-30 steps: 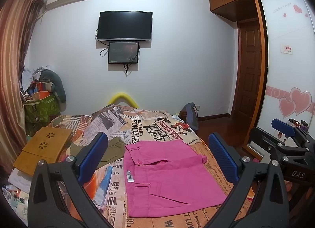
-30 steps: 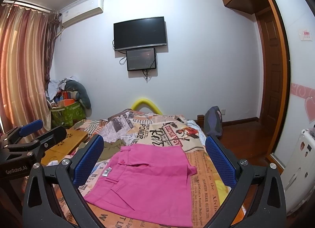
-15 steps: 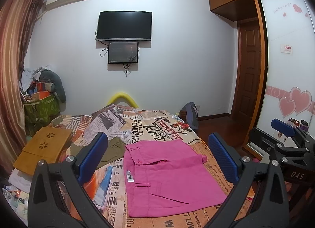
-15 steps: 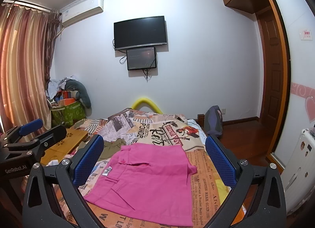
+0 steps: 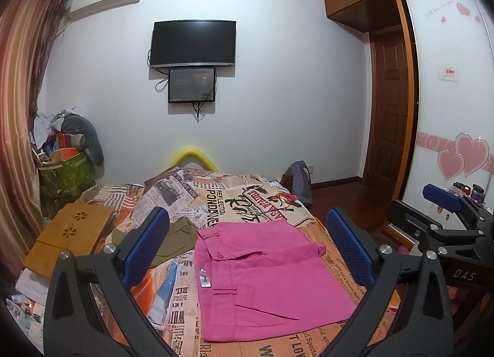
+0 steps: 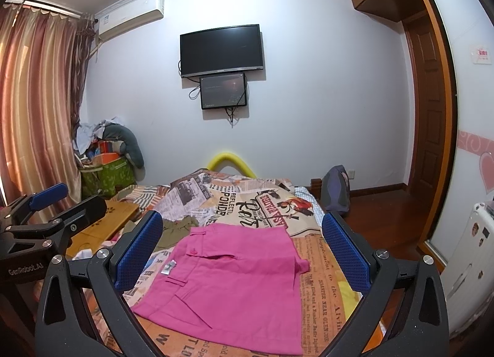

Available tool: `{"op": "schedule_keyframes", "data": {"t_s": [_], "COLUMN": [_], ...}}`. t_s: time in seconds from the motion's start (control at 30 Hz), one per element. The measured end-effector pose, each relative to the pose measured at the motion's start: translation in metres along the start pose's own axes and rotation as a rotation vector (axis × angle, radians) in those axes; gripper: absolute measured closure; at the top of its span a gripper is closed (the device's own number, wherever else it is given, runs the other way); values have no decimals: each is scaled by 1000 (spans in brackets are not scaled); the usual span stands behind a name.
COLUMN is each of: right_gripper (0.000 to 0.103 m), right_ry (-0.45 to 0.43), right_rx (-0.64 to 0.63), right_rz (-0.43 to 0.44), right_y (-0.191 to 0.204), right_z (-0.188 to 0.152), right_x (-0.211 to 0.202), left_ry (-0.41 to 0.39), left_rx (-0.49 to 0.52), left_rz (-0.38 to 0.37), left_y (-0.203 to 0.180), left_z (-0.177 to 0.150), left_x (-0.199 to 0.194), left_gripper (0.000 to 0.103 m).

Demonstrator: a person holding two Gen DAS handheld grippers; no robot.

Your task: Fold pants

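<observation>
Pants [image 5: 265, 276] lie folded on the bed [image 5: 216, 199]: light, limp cloth, best pinched at near corners; both grippers [image 5: 247, 246] [image 6: 242, 252] gape empty

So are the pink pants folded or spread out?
Folded. The pants lie flat on the bed as a compact rectangle, with layered edges at the right; no full legs extend.

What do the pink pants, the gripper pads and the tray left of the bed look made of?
Pink pants: likely woven cotton twill; matte, with soft creases and stitched belt loops.
Pads on both grippers: probably rubber or textured plastic; blue with a fine dimpled grid.
Tray: looks like bamboo or light wood; matte tan, with flower-shaped cutouts.
</observation>
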State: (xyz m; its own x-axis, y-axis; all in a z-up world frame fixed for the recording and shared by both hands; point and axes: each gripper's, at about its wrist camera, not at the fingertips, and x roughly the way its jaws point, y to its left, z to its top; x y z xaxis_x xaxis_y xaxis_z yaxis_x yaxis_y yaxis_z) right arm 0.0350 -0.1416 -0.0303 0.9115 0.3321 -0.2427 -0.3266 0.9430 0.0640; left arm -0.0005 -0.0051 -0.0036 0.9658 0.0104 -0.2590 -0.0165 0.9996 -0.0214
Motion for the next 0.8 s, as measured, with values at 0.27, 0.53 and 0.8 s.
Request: {"op": "schedule_keyframes", "data": {"t_s": [0.27,0.53,0.8], "right_gripper": [0,0,0], "right_ry": [7,45,185], "right_rx": [1,8,29], "right_rz": [0,-25,-76], "right_y": [1,-8,-44], "right_z": [-2,-7,-34], "right_x": [3,21,74], "left_ry": [10,49,169], "left_rx": [3,1,5], "left_rz": [2,7,20], "left_y": [0,4,19], "left_z": [-1,-7,-23], "left_x": [5,28,92], "left_gripper": [0,0,0]}}
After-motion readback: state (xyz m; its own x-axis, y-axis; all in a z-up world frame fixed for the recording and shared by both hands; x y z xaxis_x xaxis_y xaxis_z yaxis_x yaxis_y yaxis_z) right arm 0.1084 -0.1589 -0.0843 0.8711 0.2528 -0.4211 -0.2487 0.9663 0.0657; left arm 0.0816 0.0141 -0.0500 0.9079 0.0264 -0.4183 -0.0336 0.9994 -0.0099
